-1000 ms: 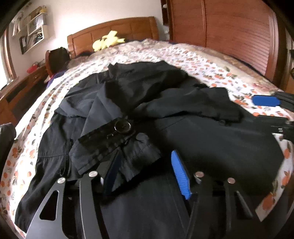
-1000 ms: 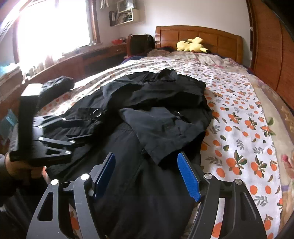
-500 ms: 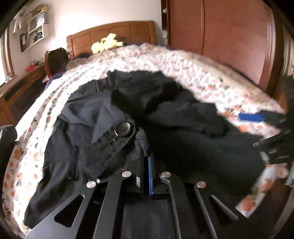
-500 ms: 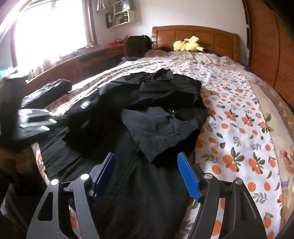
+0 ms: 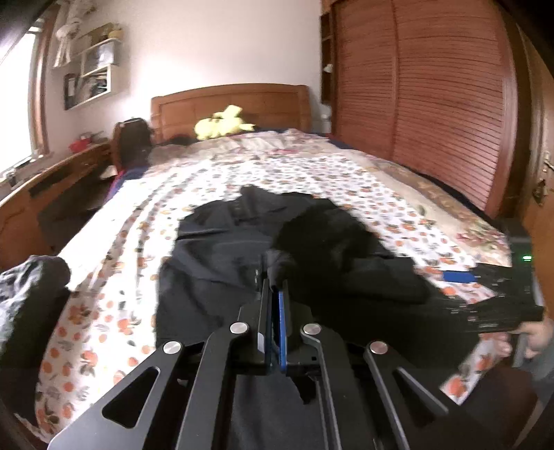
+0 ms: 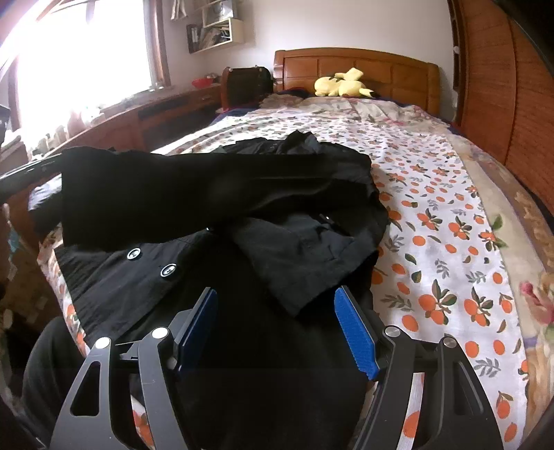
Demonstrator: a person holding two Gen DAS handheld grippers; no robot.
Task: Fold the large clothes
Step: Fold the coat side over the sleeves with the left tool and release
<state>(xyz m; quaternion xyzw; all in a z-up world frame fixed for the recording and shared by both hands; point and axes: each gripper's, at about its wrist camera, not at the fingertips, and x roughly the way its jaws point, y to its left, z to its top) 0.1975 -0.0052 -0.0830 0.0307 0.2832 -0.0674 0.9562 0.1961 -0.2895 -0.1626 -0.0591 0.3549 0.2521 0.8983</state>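
- Bedroom: bed with an orange-print sheet (image 6: 446, 221), wooden headboard (image 6: 360, 69) at the far end, louvred wooden wardrobe doors (image 5: 432, 114) along the right.
- Yellow plush toy (image 6: 341, 83) lies by the headboard; wall shelf (image 6: 216, 33) and bright window (image 6: 79, 55) far left, wooden desk (image 6: 138, 117) under the window.
- Black coat (image 6: 225, 221) spread on the near half of the bed, collar end towards the headboard, two round buttons (image 6: 168, 269) showing on the near-left front.
- Left gripper (image 5: 275, 294): jaws pressed together on a fold of the coat's sleeve (image 6: 194, 190); in the right wrist view that sleeve is raised off the bed and stretched across to the left.
- Right gripper (image 6: 277, 329): jaws wide, nothing between the blue pads (image 6: 355, 332), sitting over the coat's near part; other sleeve cuff (image 6: 294, 263) lies just beyond it.
- Right hand (image 5: 535, 334) visible at the right edge of the left wrist view, gripping its tool.
- Dark bundle of cloth (image 5: 27, 287) sits at the near-left edge of the bed.
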